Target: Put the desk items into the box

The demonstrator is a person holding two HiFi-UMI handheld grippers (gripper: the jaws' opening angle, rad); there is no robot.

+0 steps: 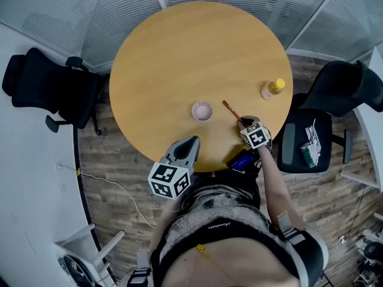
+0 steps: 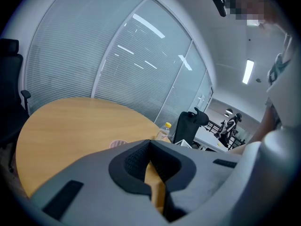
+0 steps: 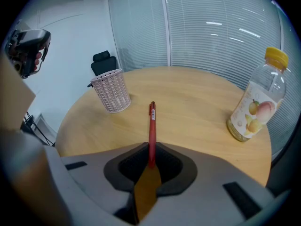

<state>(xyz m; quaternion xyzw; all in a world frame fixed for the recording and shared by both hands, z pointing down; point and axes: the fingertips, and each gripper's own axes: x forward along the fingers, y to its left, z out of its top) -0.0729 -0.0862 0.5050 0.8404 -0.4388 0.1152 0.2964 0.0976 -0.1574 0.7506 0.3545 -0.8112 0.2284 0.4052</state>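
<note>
Red and slim, the pen (image 3: 152, 131) is the thing in hand: it lies on the wooden surface (image 1: 179, 58) with its long axis running straight away from the right gripper (image 3: 151, 161), in line with the fingers, clip end farthest out; the right fingers have closed down on its near end, one pad on either side and seemingly pressing it, so the hold is at the very tail and not at the middle; whether the pen has left the surface I cannot tell. From above, the pen (image 1: 232, 112) slants up and to the left from the right gripper (image 1: 244, 123), its far tip pointing past the pink mesh cup (image 1: 202, 110), which I take to be the box; the cup (image 3: 111, 92) stands upright, near the pen but apart from it, off to the left of its far end, while the yellow-capped bottle (image 3: 256, 102) stands well apart to the right. The left gripper (image 1: 191, 143) hangs over the near edge of the surface, fingers drawn together to a thin slit with nothing between them; the coming move therefore looks to be a lift and a swing leftward, tipping the long pen upright over the cup's mouth.
</note>
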